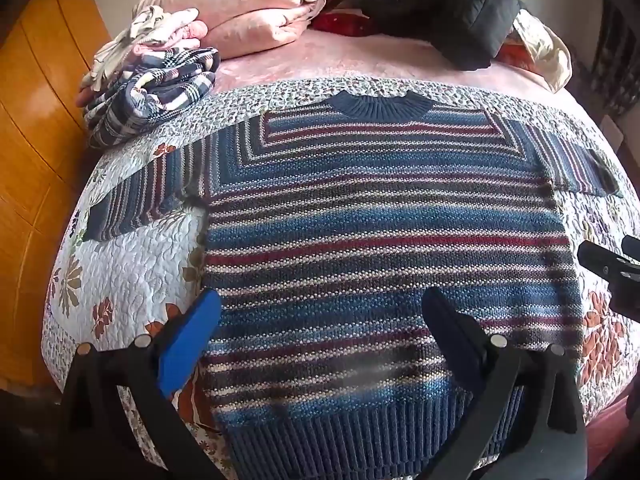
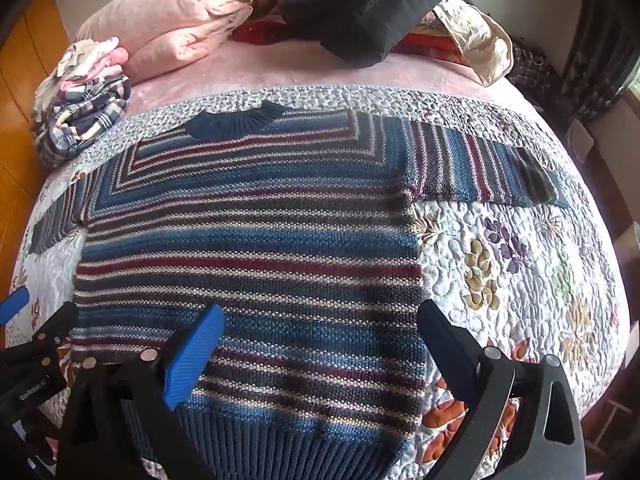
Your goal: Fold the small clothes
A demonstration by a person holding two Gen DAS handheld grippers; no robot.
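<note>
- A striped knitted sweater [image 1: 384,248] lay flat and face up on a floral quilt [image 1: 132,264], filling the middle of both views, its dark ribbed collar [image 1: 380,106] toward the top of the frame and its ribbed hem [image 1: 340,436] at the bottom edge.
- Both short sleeves were spread outward: one reached the left of the left wrist view, the other [image 2: 488,168] stretched to the upper right of the right wrist view.
- The left gripper [image 1: 320,332] hovered over the lower part of the sweater with its jaws wide apart and nothing between them; one finger carried a blue pad [image 1: 188,344].
- The right gripper [image 2: 320,340] was likewise spread open and empty at the bottom of its view, above the sweater's lower right portion.
- In the upper left of the frames a bundle of plaid clothes [image 1: 148,96] sat at the quilt's edge.
- Behind it lay a folded pink blanket [image 2: 172,28].
- A black jacket [image 2: 360,12] rested at top centre.
</note>
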